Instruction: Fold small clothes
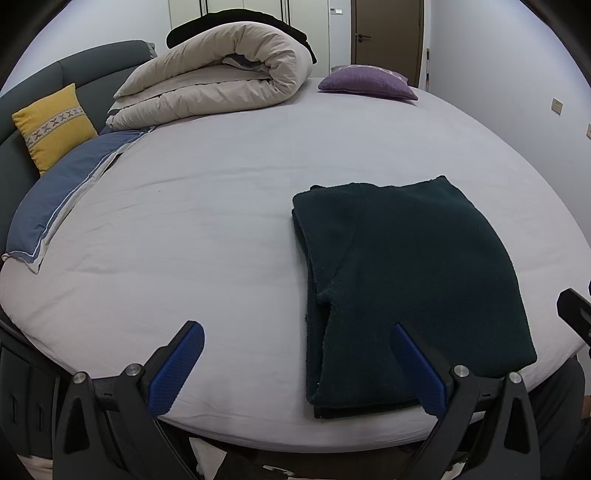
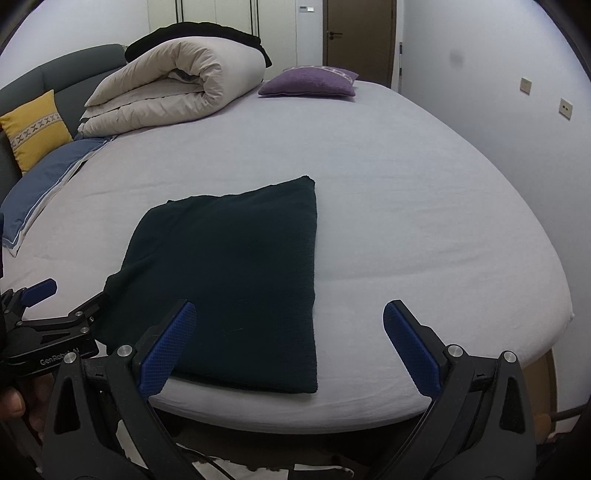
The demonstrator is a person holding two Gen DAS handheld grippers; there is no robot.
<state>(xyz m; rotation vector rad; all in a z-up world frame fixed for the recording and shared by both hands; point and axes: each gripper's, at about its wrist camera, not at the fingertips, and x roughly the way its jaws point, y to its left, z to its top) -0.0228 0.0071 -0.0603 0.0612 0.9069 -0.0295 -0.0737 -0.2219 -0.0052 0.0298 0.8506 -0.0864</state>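
Basically the dark green garment [image 1: 413, 291] lies folded into a neat rectangle near the front edge of the bed [image 1: 229, 229], w/ layered edges showing on its left side. Both tools hover apart from it, jaws spread wide, nothing held: left tool [image 1: 297, 363] just in front of the garment's left half, right tool [image 2: 290, 345] in front of its right edge. Prob. the fold is done or one more halving is due. The sheet is pale, smooth. Far from the garment: rolled duvet [image 1: 221, 77], purple cushion [image 1: 365, 83], yellow cushion [image 1: 51, 123], blue pillow [image 1: 62, 195]; door [image 1: 388, 33] beyond.
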